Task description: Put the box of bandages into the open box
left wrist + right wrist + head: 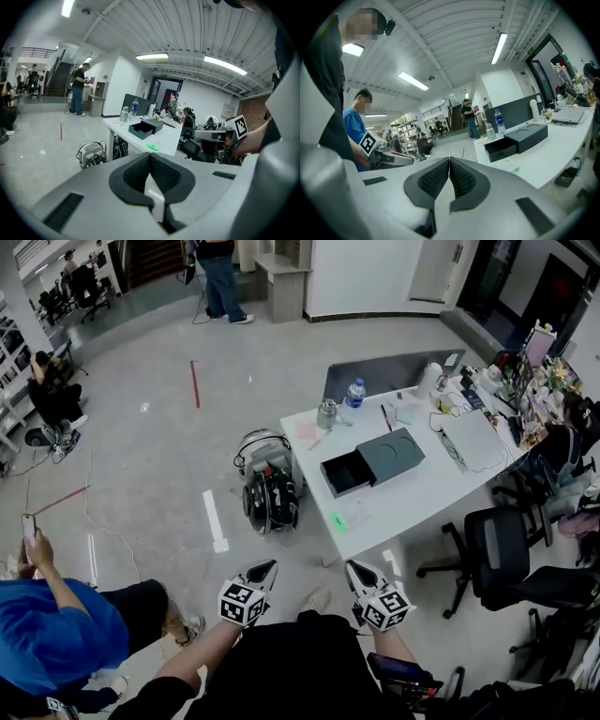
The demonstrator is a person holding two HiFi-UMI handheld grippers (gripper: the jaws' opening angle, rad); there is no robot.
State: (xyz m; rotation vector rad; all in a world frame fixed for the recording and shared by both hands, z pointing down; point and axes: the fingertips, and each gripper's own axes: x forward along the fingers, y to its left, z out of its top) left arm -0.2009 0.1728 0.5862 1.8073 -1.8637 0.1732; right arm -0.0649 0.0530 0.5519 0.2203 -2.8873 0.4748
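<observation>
Looking down from the head view, the left gripper [268, 568] and the right gripper [355, 569] were held side by side close to the person's body at six o'clock in the frame, over bare floor. Both were well apart from the white table [422, 493], which stood toward one o'clock of them. On that table the open box [370, 462], dark with its drawer pulled out, lay near the middle. The box of bandages [339, 519], small and green-marked, lay on the tabletop near the table's closest corner, at about seven o'clock of the open box and apart from it. A water bottle [353, 395] and a metal cup [327, 413] stood at the far end, toward eleven o'clock of the open box, and a laptop [473, 439] lay at its three o'clock. A person in a blue shirt [52, 629] sat at eight o'clock of the frame.

In the left gripper view, the jaws were pressed together with nothing between them. The table lay beyond them at twelve o'clock, carrying both boxes, and the right gripper showed at three o'clock.

In the right gripper view, the jaws likewise met, empty. The open box sat on the table at two o'clock, the box of bandages just below it, and the left gripper showed at nine o'clock.
</observation>
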